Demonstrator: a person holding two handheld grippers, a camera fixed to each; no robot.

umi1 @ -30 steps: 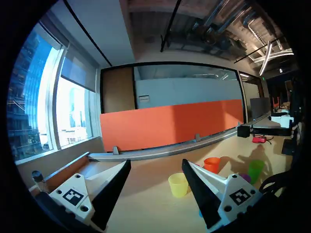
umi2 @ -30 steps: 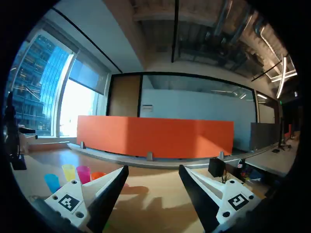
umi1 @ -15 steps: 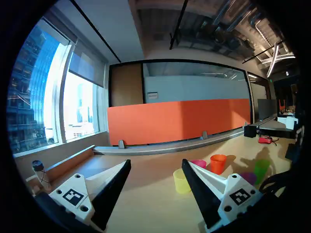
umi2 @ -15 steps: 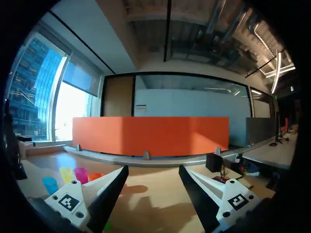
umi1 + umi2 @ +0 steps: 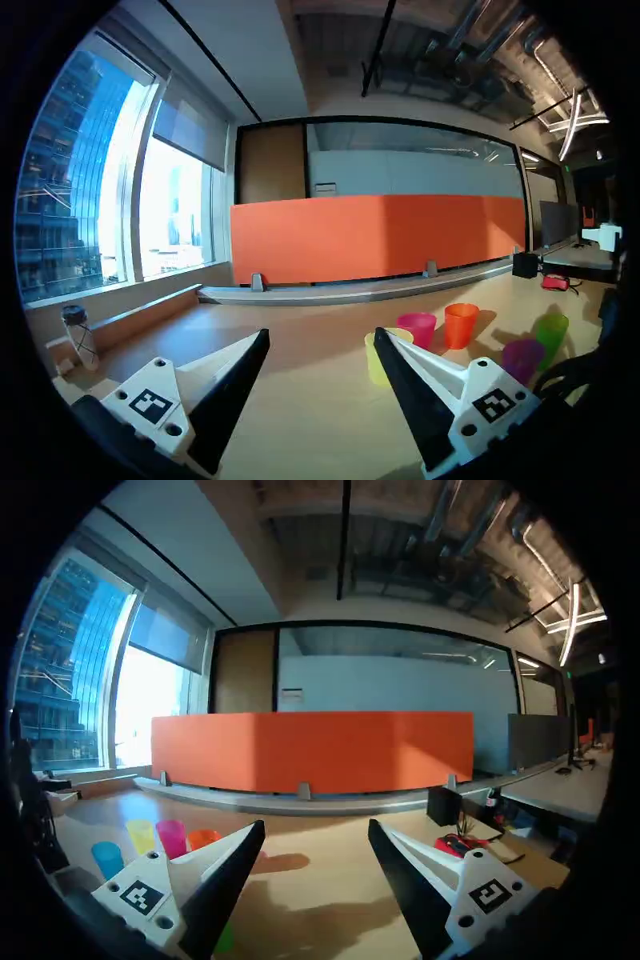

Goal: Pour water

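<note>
Beside the pink cup (image 5: pixel 418 328), the yellow cup (image 5: pixel 371 362) is half hidden behind a finger of the left gripper (image 5: pixel 320 334). In the right gripper view, the orange cup (image 5: pixel 202 839) beside the pink cup is partly covered by the right gripper (image 5: pixel 314 824). Cup contents cannot be told.

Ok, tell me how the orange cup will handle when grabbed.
The orange cup looks like thin plastic, so it is probably light and squeezable. It stands upright on a narrower base, so a side push could tip it.
</note>
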